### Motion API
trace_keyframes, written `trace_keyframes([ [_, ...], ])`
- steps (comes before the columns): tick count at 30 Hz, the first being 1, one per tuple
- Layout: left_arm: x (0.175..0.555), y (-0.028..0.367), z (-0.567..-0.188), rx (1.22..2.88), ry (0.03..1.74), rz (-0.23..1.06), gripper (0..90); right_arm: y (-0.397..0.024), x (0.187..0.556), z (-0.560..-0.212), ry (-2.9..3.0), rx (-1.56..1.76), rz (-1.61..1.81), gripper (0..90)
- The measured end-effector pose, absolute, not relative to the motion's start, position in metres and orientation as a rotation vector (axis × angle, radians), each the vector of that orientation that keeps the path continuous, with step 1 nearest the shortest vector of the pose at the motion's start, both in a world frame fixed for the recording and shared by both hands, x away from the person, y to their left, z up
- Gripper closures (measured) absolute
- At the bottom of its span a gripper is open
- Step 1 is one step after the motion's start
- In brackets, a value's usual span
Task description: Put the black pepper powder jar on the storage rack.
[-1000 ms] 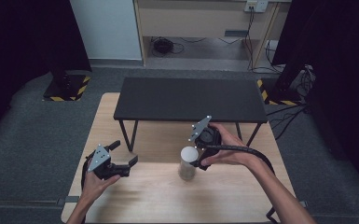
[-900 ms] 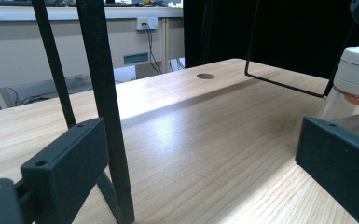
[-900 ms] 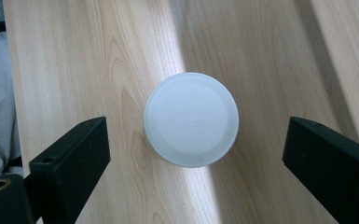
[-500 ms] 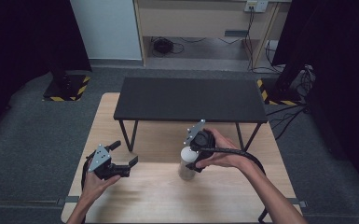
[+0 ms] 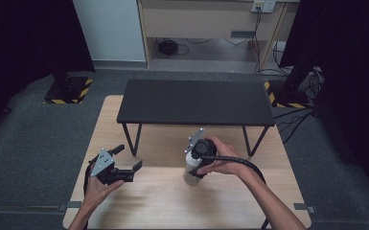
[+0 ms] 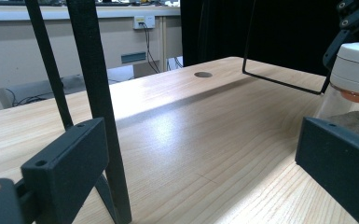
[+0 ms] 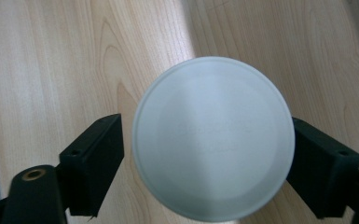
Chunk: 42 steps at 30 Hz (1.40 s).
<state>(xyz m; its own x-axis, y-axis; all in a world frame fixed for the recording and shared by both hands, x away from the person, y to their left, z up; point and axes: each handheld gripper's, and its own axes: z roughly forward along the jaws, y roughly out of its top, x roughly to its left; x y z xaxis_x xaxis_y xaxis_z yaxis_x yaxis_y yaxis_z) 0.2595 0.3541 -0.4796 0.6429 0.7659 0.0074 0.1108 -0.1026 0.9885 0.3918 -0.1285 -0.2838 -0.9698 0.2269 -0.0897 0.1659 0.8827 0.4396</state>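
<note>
A clear jar (image 5: 190, 171) with a white lid (image 7: 213, 137) stands upright on the wooden table (image 5: 249, 201), something brown and orange inside it (image 6: 354, 107). My right gripper (image 5: 192, 160) points straight down over it, jaws on either side of the lid. They have just been closing: the right jaw meets the rim and a thin strip of wood shows at the left jaw (image 7: 207, 158). My left gripper (image 5: 128, 158) rests low on the table to the jar's left, open and empty, aimed toward the jar (image 6: 200, 161).
A low black bench-like table (image 5: 196, 101) stands on the far half of the wooden table, its thin legs (image 6: 93, 93) close in front of my left gripper. A cable hole (image 6: 203, 74) lies further back. Grey floor surrounds the table.
My right gripper has come down over the jar and its jaws have narrowed around the lid. The left gripper has kept still.
</note>
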Motion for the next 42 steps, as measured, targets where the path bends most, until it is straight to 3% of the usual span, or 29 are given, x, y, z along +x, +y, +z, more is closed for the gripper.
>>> trace_keyframes([
  [5, 0.260, 0.354, -0.479, 1.613, 0.735, 0.649, 1.9, -0.133, 0.397, -0.290, 2.918, 0.347, 0.705, 32.8],
  [26, 0.260, 0.355, -0.479, 1.609, 0.736, 0.652, 2.0, -0.136, 0.386, -0.282, 2.927, 0.415, 0.651, 33.2],
  [42, 0.260, 0.353, -0.479, 1.623, 0.731, 0.647, 2.1, -0.160, 0.357, -0.206, 2.857, 0.611, 0.678, 33.3],
])
